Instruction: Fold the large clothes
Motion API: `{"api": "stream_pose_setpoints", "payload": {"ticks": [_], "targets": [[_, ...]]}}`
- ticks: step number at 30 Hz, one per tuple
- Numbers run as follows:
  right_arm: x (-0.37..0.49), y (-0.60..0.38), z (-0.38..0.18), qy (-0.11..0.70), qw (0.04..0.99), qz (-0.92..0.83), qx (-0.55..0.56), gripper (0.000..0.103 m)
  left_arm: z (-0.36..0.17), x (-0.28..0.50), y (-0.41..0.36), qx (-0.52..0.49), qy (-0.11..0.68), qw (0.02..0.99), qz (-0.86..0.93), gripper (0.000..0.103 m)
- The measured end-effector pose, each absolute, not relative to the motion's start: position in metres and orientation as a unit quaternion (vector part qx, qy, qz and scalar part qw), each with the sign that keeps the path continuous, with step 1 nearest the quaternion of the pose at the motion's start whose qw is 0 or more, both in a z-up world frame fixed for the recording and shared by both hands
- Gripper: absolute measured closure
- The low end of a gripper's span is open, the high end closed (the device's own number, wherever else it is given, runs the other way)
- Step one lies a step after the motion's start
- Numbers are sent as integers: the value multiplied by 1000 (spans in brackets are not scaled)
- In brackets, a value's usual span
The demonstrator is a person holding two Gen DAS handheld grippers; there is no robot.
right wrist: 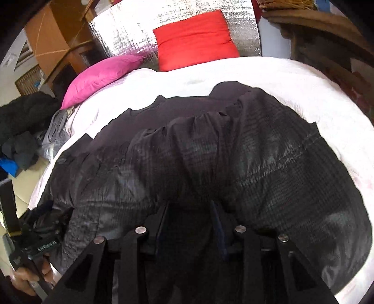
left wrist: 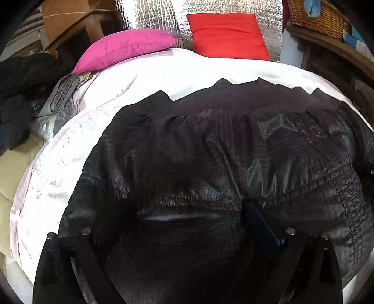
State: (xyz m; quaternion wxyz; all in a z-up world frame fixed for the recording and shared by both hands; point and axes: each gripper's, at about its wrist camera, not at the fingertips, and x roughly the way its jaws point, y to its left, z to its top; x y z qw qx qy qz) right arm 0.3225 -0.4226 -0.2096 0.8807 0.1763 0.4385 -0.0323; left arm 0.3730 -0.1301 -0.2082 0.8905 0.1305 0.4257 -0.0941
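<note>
Jaws of the right gripper [right wrist: 190, 210] pinch a raised ridge of the black jacket [right wrist: 233, 163]; the left gripper [left wrist: 187, 224] is spread, 1 blue finger [left wrist: 259, 224] showing. The jacket sprawls ahead on the white bedcover [left wrist: 58, 175], likely light, soft, slippery; hems grip best.

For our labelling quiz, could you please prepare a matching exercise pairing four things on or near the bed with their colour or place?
Things:
1. jacket
2. flat cushion
3. upright cushion
4. wicker basket

Descriptions:
A. red
B. pink
C. on the wooden shelf at upper right
D. black, spread on the white bedcover

Pairs: 1-D, 2-B, 3-A, 4-C
</note>
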Motion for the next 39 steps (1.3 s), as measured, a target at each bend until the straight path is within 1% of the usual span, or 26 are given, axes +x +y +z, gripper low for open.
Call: {"api": "stream_pose_setpoints", "payload": {"ticks": [2, 5, 8, 9, 10, 12, 14, 17, 18, 19, 21, 23, 27, 29, 31, 33, 36, 39], "targets": [[320, -425, -206, 438, 879, -24, 185, 65, -204, 366, -128, 129, 419, 894, -94, 3], [312, -437, -202, 437, 871, 1, 225, 63, -196, 351, -126, 158, 401, 897, -98, 3], [299, -451, -194, 427, 867, 17, 258, 62, -181, 335, -122, 193, 359, 909, -92, 3], [294, -456, -190, 417, 869, 19, 265, 51, -176, 330, -119, 199, 343, 914, -87, 3], [288, -461, -184, 403, 874, 18, 271, 44, -172, 326, -117, 203, 332, 917, -84, 3], [276, -472, -177, 378, 882, 18, 281, 44, -165, 318, -110, 200, 319, 922, -87, 3], [269, -484, -173, 368, 883, 19, 290, 44, -163, 313, -106, 188, 325, 921, -106, 3], [269, -491, -181, 400, 875, -20, 273, 44, -177, 320, -110, 193, 367, 904, -109, 3], [272, -492, -188, 416, 867, -30, 272, 47, -187, 325, -111, 197, 388, 894, -105, 3], [276, -493, -198, 434, 855, -31, 281, 53, -195, 331, -111, 186, 408, 887, -109, 3], [279, -495, -202, 440, 851, -31, 286, 57, -194, 338, -108, 159, 419, 887, -113, 3], [276, -498, -196, 433, 853, -24, 291, 58, -187, 340, -106, 151, 416, 889, -119, 3], [268, -513, -188, 414, 848, -8, 331, 58, -169, 339, -97, 141, 378, 907, -120, 3], [261, -521, -179, 391, 857, -12, 336, 54, -159, 341, -86, 123, 361, 916, -129, 3], [252, -533, -172, 366, 865, -17, 342, 38, -148, 345, -68, 86, 351, 921, -146, 3], [248, -549, -172, 350, 866, -21, 357, 29, -142, 354, -50, 43, 352, 921, -163, 3], [248, -571, -178, 350, 856, -29, 379, 27, -142, 373, -23, -24, 373, 909, -182, 3], [249, -585, -187, 365, 846, -25, 387, 27, -149, 392, -2, -81, 405, 890, -194, 3]]}}
